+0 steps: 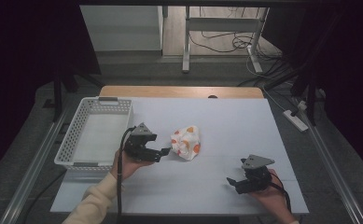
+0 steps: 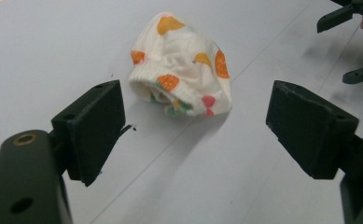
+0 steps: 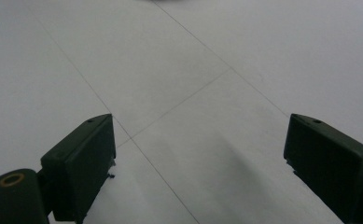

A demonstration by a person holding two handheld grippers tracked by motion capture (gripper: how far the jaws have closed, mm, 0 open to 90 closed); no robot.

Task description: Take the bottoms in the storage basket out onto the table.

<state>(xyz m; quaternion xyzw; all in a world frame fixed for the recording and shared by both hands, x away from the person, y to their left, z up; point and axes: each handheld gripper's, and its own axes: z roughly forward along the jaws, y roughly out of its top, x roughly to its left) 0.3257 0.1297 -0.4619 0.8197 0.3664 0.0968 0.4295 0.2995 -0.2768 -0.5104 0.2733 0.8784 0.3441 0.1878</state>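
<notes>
A crumpled white cloth (image 1: 186, 142) with orange, yellow and pink shapes lies near the middle of the white table top (image 1: 235, 126). My left gripper (image 1: 165, 152) is just left of it, pointing at it, jaws open. In the left gripper view the cloth (image 2: 181, 65) sits ahead of the two wide-apart pads (image 2: 95, 128), apart from them, with nothing between them. My right gripper (image 1: 231, 182) rests low at the front right, held by a hand, jaws open. In the right gripper view its open gripper (image 3: 200, 163) stands over bare table with nothing between its pads.
A white slotted basket (image 1: 76, 135) stands at the table's left edge, nothing visible in it. Black cables trail from both grippers toward the front edge. The table's wooden far edge (image 1: 179, 91) lies beyond the white sheet. The other gripper (image 2: 352, 42) is at the upper right of the left gripper view.
</notes>
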